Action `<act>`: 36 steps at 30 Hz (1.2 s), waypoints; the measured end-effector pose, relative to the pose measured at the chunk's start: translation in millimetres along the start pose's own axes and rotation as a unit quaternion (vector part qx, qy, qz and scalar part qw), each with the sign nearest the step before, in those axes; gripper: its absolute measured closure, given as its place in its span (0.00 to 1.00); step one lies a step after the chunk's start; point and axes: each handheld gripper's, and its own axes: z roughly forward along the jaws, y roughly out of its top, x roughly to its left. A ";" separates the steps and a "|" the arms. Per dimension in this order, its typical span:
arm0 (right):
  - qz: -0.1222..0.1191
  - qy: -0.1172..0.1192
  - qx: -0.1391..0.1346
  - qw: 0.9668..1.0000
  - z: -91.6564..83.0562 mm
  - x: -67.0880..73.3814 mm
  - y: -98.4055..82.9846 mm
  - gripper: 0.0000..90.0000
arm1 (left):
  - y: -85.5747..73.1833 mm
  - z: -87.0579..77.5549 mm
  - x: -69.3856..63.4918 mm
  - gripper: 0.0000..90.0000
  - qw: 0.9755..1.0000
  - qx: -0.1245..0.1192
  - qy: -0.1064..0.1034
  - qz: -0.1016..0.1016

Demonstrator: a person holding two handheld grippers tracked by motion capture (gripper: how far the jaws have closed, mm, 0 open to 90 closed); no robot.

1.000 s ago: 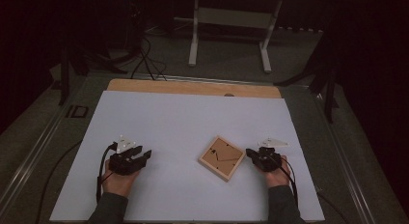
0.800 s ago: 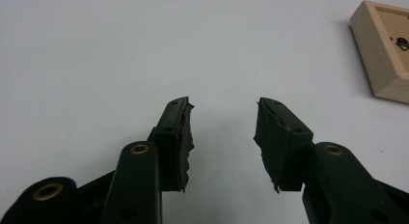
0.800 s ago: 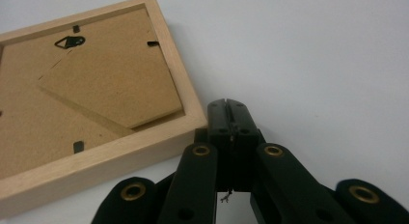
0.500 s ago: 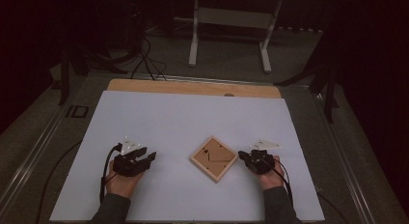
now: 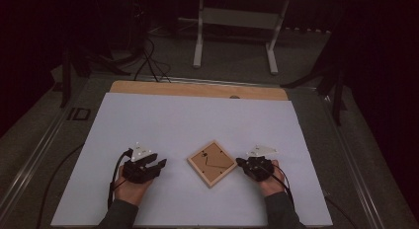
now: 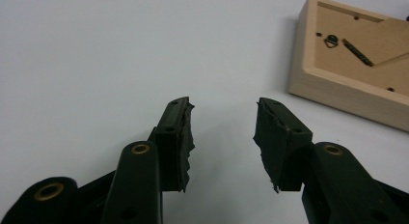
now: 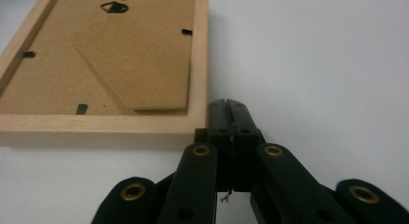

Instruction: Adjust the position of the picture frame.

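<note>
Here the right hand-held gripper (image 7: 226,104), jaws pressed together, touches a corner of the face-down picture frame (image 5: 211,163); the left hand-held gripper (image 6: 223,119) gapes empty nearby on the counter (image 5: 197,115).

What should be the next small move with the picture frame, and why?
Probably keep nudging the wooden picture frame gently with the shut right tool, whose tip sits against the frame's corner. The frame lies face down on the white table cover, and the left tool waits open and empty on the other side, likely ready to steady it.
</note>
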 end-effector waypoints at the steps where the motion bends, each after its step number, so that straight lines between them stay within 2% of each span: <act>1: -0.003 0.001 0.000 1.000 0.4 1.4 0.5 1.00 | 0.4 0.6 -1.7 0.63 1.000 0.000 -0.001 0.002; 13: -0.024 0.016 -0.001 1.000 3.0 14.5 4.2 1.00 | 1.3 6.5 -13.1 0.65 1.000 0.004 -0.017 0.011; 26: -0.040 0.031 0.001 0.999 4.7 24.5 6.1 1.00 | 1.1 19.9 -34.1 0.73 0.998 0.020 -0.043 0.035; 36: -0.051 0.042 0.002 0.998 6.2 31.9 7.5 1.00 | 0.9 28.3 -40.5 0.95 0.996 0.055 -0.056 0.042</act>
